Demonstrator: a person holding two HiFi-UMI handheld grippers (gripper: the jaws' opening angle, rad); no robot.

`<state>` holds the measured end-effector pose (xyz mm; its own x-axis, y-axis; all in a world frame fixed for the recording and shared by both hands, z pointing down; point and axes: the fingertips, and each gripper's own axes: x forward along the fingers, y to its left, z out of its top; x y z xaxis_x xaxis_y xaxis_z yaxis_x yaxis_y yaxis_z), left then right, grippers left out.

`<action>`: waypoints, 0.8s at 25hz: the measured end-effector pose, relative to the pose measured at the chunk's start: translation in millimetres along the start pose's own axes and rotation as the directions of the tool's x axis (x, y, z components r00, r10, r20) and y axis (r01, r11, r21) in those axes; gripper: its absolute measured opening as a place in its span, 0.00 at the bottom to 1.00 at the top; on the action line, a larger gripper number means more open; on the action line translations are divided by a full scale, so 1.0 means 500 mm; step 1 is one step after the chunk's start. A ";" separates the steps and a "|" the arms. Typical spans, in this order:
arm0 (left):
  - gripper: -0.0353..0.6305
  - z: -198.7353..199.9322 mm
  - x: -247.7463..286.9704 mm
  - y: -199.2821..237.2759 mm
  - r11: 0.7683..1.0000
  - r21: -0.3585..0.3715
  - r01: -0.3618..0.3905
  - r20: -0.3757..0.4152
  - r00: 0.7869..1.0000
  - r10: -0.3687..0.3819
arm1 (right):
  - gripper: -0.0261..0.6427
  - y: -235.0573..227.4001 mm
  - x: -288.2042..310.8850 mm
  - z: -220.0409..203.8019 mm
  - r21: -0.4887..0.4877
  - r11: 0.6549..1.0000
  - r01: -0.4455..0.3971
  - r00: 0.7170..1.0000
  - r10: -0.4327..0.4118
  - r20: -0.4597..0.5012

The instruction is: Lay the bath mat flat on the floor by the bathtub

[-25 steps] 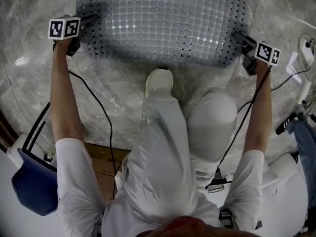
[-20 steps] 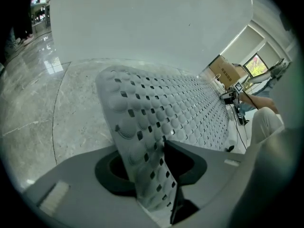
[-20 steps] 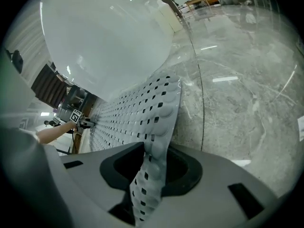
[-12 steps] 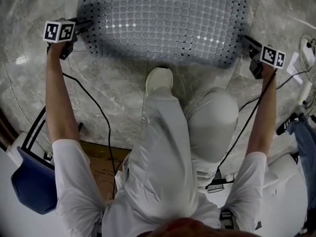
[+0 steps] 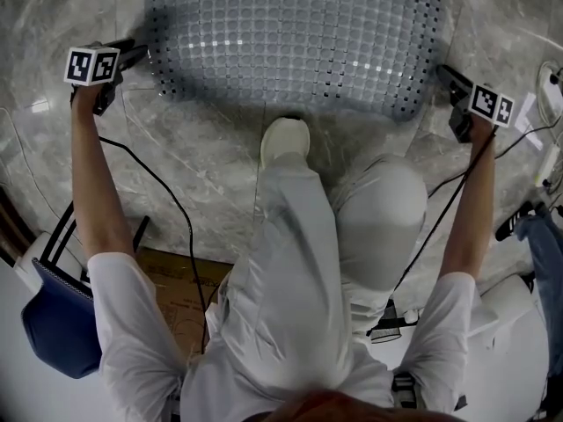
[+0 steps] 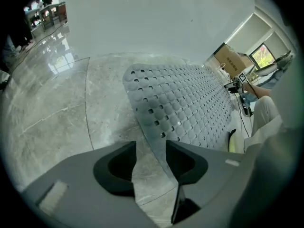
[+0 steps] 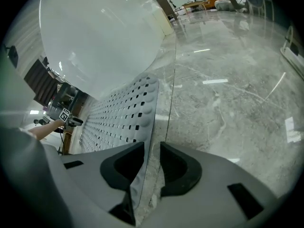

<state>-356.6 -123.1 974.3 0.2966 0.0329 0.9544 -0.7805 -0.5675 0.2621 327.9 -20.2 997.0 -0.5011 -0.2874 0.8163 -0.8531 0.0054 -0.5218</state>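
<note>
The grey perforated bath mat [image 5: 290,38] lies flat on the marble floor. In the gripper views the mat [image 6: 190,103] [image 7: 123,118] stretches along the white bathtub wall [image 6: 156,18] [image 7: 99,32]. My left gripper [image 5: 132,53] [image 6: 151,148] is open just off the mat's left end, and the mat's edge shows through the gap without touching the pads. My right gripper [image 5: 442,73] [image 7: 152,151] sits at the mat's right end. Its jaws are closing a little, with the mat's edge low in the gap and not pressed.
The person kneels behind the mat with a white shoe [image 5: 283,141] close to its near edge. Black cables [image 5: 167,200] trail from both grippers. A cardboard box [image 5: 180,293] and a blue seat [image 5: 57,332] are at the lower left. White gear [image 5: 550,104] sits at the right.
Both grippers have let go of the mat's ends and drawn outward, away from it. The mat has settled flat on the floor.
</note>
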 end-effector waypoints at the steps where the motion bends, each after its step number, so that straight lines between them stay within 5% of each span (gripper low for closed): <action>1: 0.34 -0.002 -0.004 0.002 1.000 -0.002 -0.007 0.006 1.000 0.007 | 0.20 -0.001 0.000 0.001 -0.006 1.000 0.015 1.000 -0.015 0.009; 7: 0.31 0.024 -0.019 -0.001 0.990 -0.039 -0.137 0.087 0.986 0.140 | 0.18 0.006 0.001 0.020 -0.030 0.985 0.167 0.977 -0.162 0.138; 13: 0.19 0.067 -0.037 -0.033 0.944 -0.140 -0.297 0.211 0.923 0.322 | 0.15 0.037 0.006 0.022 0.029 0.963 0.268 0.933 -0.267 0.241; 20: 0.05 0.102 -0.037 -0.160 0.938 -0.082 -0.338 0.248 0.904 0.347 | 0.11 0.131 -0.012 -0.064 0.036 0.943 0.332 0.914 -0.331 0.235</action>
<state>-271.6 -120.0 928.5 0.1334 -0.3710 0.9190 -0.8771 -0.4760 -0.0649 270.3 12.7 965.9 -0.1416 -0.4899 0.8602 -0.9653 -0.1245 -0.2298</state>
